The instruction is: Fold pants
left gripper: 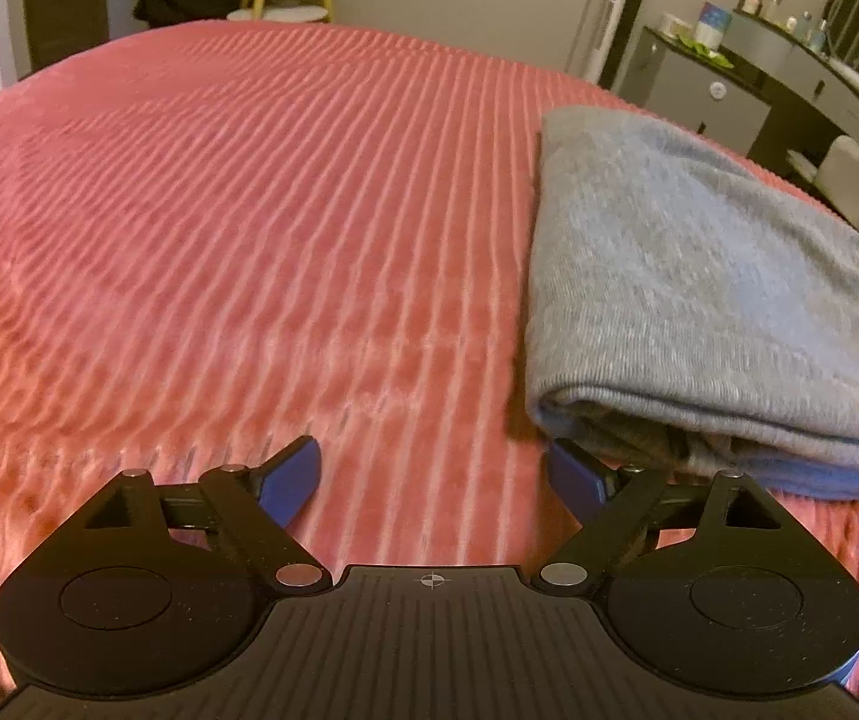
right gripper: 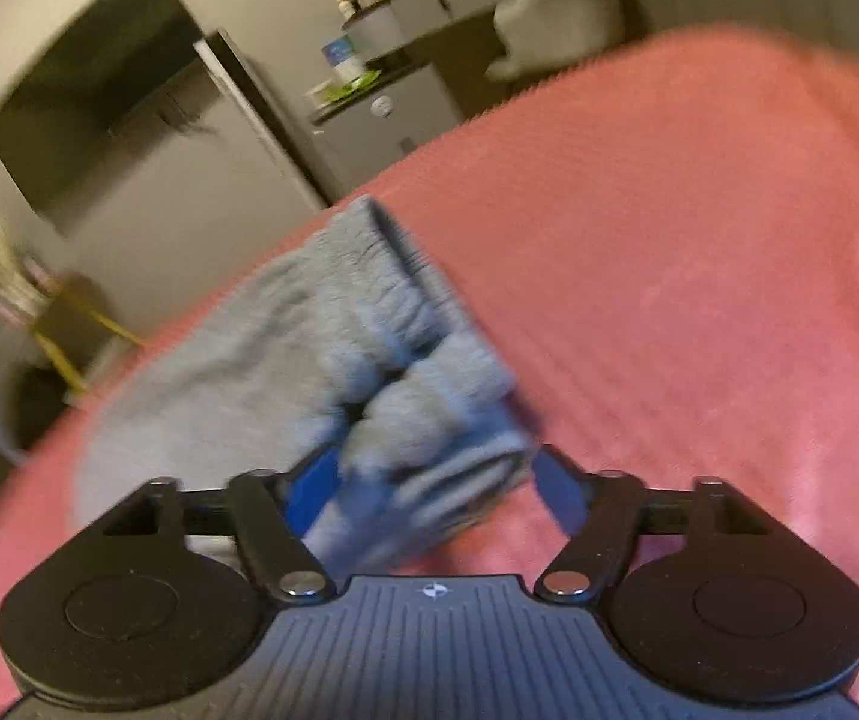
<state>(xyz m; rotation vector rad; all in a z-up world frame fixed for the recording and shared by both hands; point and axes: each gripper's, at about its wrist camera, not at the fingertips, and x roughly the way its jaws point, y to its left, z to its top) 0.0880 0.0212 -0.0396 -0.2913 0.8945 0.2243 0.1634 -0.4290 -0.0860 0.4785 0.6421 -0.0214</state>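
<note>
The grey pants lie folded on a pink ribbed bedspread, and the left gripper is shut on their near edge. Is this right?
Not quite. The grey pants do lie folded on the pink ribbed bedspread, but the left gripper is open and holds nothing. In the left wrist view its blue fingers stand wide apart, with bare bedspread between them; the pants lie just beside its right finger.

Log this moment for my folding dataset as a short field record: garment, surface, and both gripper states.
garment: grey pants, folded into a layered bundle
surface: pink ribbed bedspread
left hand-held gripper: open, empty, right finger next to the bundle's near corner
right hand-held gripper: open, bundle's end lies between the fingers, not clamped
image quality: right wrist view blurred
</note>
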